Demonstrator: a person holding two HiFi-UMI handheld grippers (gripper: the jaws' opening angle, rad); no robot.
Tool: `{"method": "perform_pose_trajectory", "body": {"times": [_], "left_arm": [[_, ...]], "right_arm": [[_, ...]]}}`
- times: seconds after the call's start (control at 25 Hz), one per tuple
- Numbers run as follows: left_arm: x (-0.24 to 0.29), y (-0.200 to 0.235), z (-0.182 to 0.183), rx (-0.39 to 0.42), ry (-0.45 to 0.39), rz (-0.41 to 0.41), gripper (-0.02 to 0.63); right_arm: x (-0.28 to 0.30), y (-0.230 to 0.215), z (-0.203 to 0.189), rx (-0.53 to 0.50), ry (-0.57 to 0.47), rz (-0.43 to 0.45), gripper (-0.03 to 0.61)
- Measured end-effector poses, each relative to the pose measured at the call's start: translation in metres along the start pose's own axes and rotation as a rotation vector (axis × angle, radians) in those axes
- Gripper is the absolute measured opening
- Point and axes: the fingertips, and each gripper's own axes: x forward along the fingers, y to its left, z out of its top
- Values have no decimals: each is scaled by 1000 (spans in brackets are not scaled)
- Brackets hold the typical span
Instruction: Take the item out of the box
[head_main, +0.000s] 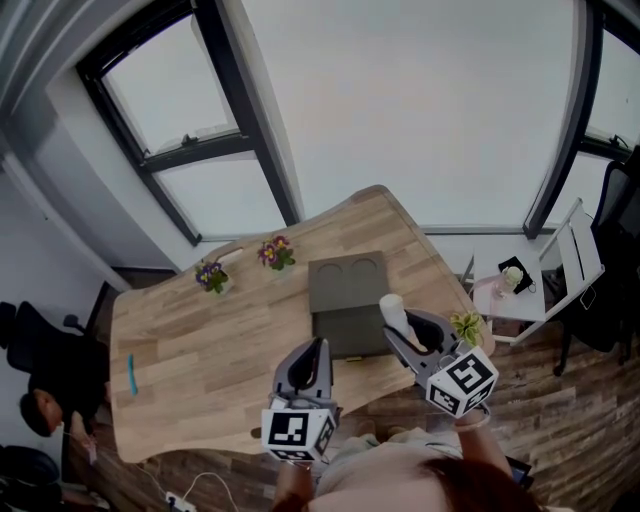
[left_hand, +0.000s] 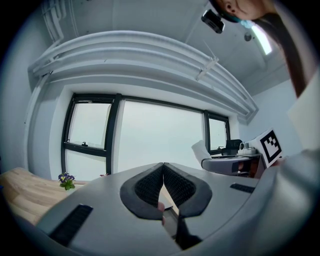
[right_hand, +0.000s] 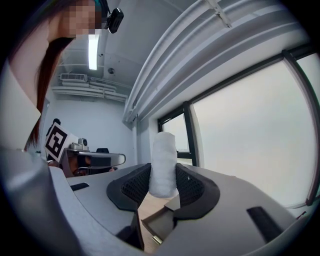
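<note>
The grey-green box (head_main: 347, 290) lies open on the wooden table (head_main: 200, 340), lid flipped back toward the window. My right gripper (head_main: 398, 335) is shut on a white cylindrical item (head_main: 392, 310), held over the box's near right corner. In the right gripper view the white item (right_hand: 163, 155) stands upright between the pads of my right gripper (right_hand: 163, 175), and a corner of the box (right_hand: 160, 225) shows below. My left gripper (head_main: 313, 352) hovers above the table's near edge, left of the box. In the left gripper view my left gripper (left_hand: 163, 167) is shut with nothing in it.
Two small pots of purple flowers (head_main: 211, 275) (head_main: 276, 252) stand at the table's far side. A teal object (head_main: 131, 374) lies at its left end. A small plant (head_main: 466, 326) sits by the right corner. A side table (head_main: 505, 290) and a seated person (head_main: 45, 405) flank the table.
</note>
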Motion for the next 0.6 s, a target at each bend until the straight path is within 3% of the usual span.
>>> {"method": "perform_pose_trajectory", "body": {"times": [0.6], "left_arm": [[-8,-45,2,6,2,35,2]], "right_arm": [[-39,-6,6,-32,5,47,138]]}}
